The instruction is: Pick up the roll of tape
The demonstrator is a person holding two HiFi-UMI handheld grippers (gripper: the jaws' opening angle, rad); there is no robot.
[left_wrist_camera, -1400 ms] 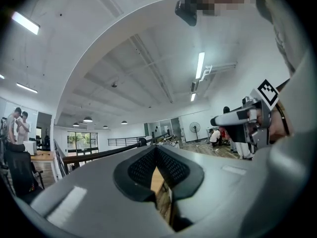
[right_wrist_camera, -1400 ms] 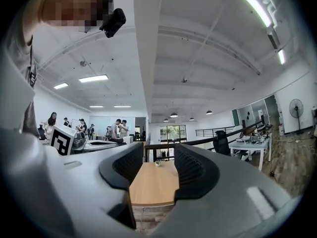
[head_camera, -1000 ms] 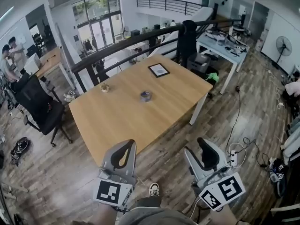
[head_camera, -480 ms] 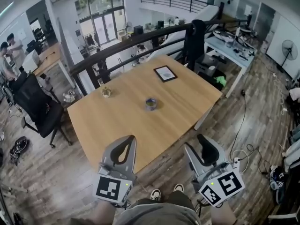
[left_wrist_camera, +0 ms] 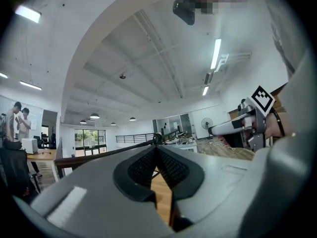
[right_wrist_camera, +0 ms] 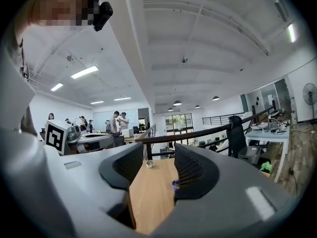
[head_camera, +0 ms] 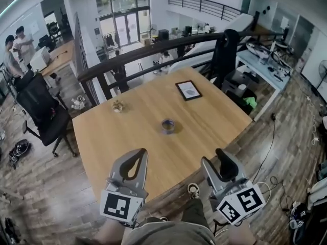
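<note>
The roll of tape [head_camera: 168, 126] lies flat near the middle of the wooden table [head_camera: 127, 142], bluish-grey with a hole in its centre. Both grippers are held at the table's near edge, well short of the roll. My left gripper [head_camera: 137, 155] is shut, with its tips touching and nothing between them [left_wrist_camera: 156, 149]. My right gripper [head_camera: 215, 160] is open and empty [right_wrist_camera: 158, 155]. In the right gripper view the tape [right_wrist_camera: 175, 185] peeks out beside the right jaw's inner edge, far ahead on the table.
A small potted plant [head_camera: 118, 105] and a dark framed picture [head_camera: 188, 90] sit farther back on the table. A black railing [head_camera: 153, 52] runs behind it. A black office chair [head_camera: 41, 111] stands left, a white desk [head_camera: 265, 60] right. People [head_camera: 15, 45] stand far left.
The view has moved closer to the table and shifted, so the tape now lies nearer and more central. Both grippers keep the same pose below the near edge.
</note>
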